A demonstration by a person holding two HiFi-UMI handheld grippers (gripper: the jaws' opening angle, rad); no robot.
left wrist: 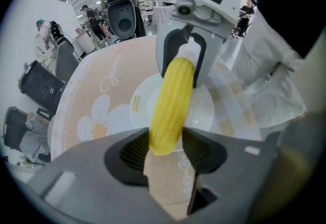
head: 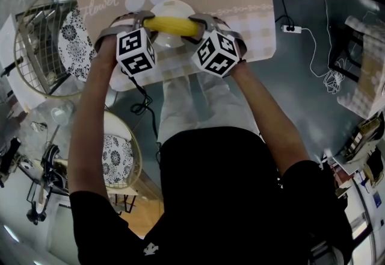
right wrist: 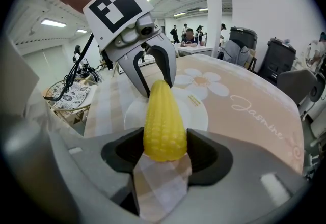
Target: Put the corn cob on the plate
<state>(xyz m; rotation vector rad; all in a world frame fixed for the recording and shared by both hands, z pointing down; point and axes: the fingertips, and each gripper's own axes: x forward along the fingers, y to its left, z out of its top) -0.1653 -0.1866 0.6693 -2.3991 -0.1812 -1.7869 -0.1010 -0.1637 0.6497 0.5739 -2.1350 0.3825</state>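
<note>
Above the plate (head: 170, 41), left tool (head: 146, 21) and right tool (head: 197, 24) pinch a tapered yellow corn cob (head: 172, 26).

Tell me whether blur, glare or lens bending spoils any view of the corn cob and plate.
Head view: strong fisheye bowing at the edges, yet the corn cob over the plate reads clearly. Left gripper view: cob crisp in the left tongs, corners dark, background soft. Right gripper view: cob crisp in the right tongs, ceiling lights bright, no glare on the plate.
</note>
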